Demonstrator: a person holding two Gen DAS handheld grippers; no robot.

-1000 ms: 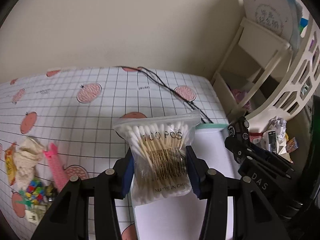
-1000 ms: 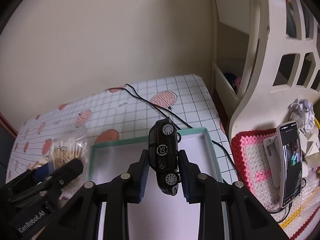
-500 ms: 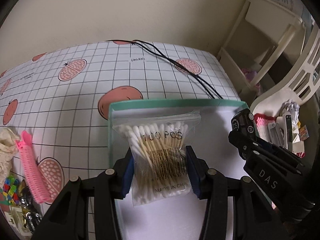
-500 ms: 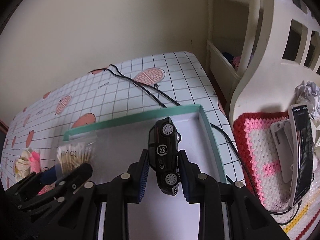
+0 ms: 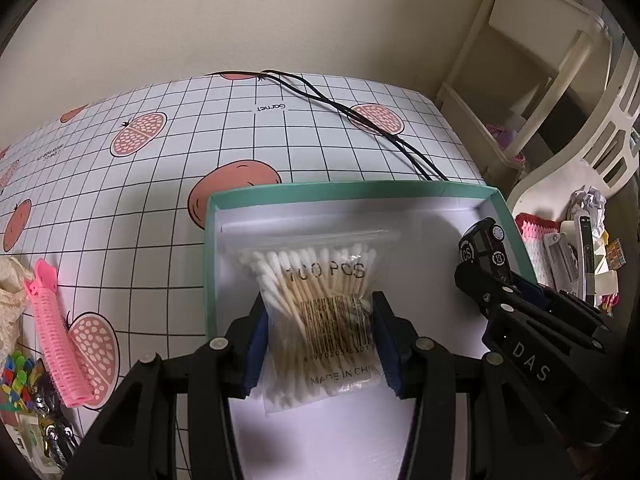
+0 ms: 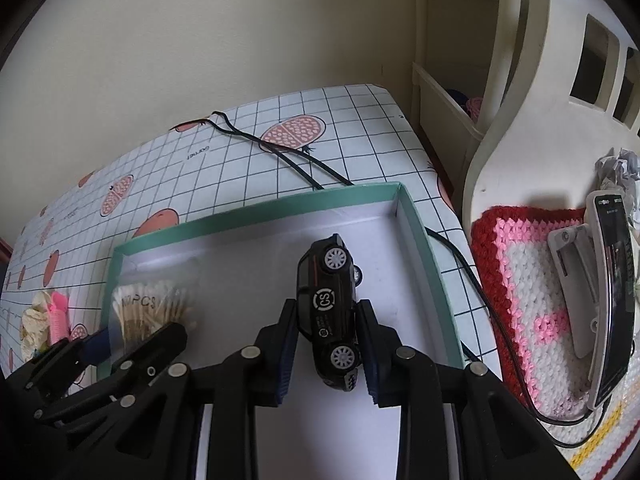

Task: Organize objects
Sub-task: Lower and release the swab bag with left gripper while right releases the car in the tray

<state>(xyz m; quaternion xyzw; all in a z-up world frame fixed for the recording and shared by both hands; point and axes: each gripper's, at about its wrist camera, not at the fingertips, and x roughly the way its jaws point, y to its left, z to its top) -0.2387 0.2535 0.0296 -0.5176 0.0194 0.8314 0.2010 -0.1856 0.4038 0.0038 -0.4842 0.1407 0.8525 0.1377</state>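
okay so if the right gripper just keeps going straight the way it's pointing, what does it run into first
Most likely the white floor of the green box. The right gripper is shut on the toy car and angled down into the box, so the car's nose would probably touch first. How far off it is I cannot tell.

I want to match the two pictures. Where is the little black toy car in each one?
Left wrist view: the black toy car is at the right, sticking out of the right gripper, above the teal box.
Right wrist view: the car is in the middle, pinched between the jaws.
Shared landmark: the teal box rim with the black cable behind it.
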